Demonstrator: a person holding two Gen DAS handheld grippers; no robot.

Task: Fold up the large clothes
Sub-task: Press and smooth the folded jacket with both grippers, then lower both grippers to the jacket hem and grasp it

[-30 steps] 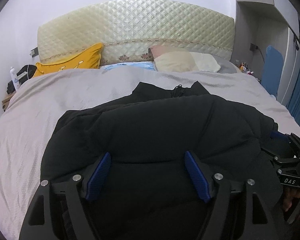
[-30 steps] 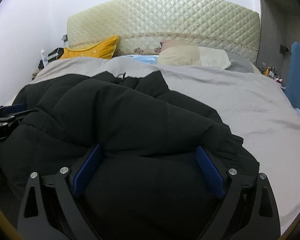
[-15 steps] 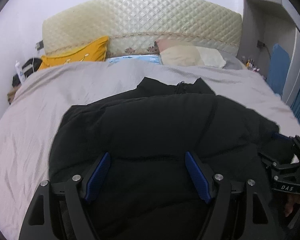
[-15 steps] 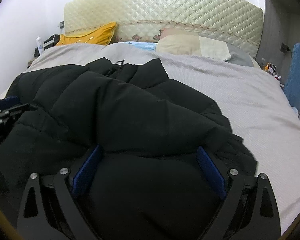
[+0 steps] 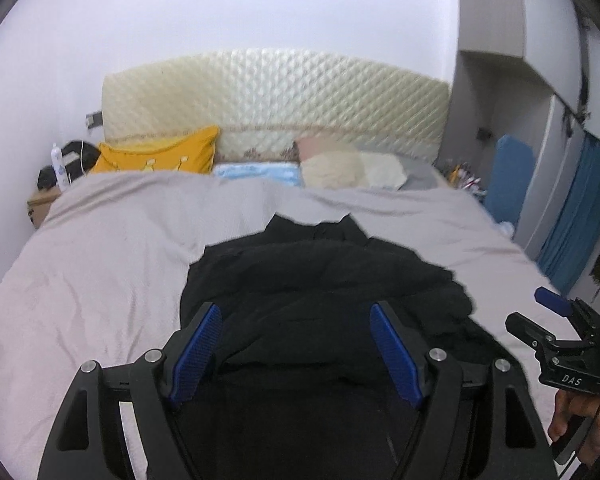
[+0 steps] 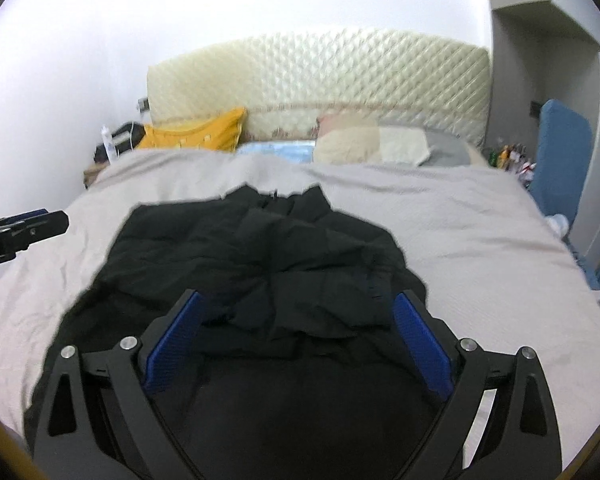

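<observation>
A black puffer jacket (image 5: 324,280) lies bunched in a folded heap on the grey bedcover (image 5: 100,260), collar toward the headboard. My left gripper (image 5: 296,316) hangs above its near part, blue pads wide apart and open, pressing on nothing. In the right wrist view the jacket (image 6: 260,256) lies below my right gripper (image 6: 298,300), which is open as well. Each gripper shows in the other's view: the right gripper (image 5: 552,320) off the jacket's right side, the left gripper (image 6: 28,224) off its left side, both over bare bedcover. The jacket's near edge is hidden behind the gripper bodies.
A quilted cream headboard (image 5: 276,96) closes the far end, with a yellow pillow (image 5: 160,156), a blue one and a beige pillow (image 5: 340,168) before it. A nightstand with a bottle (image 5: 58,168) stands at far left. Blue panel and curtain (image 5: 572,216) line the right.
Both grippers have risen and drawn back from the jacket, which now looks smaller and lower. The jaws kept the same width. More wall shows above the headboard.
</observation>
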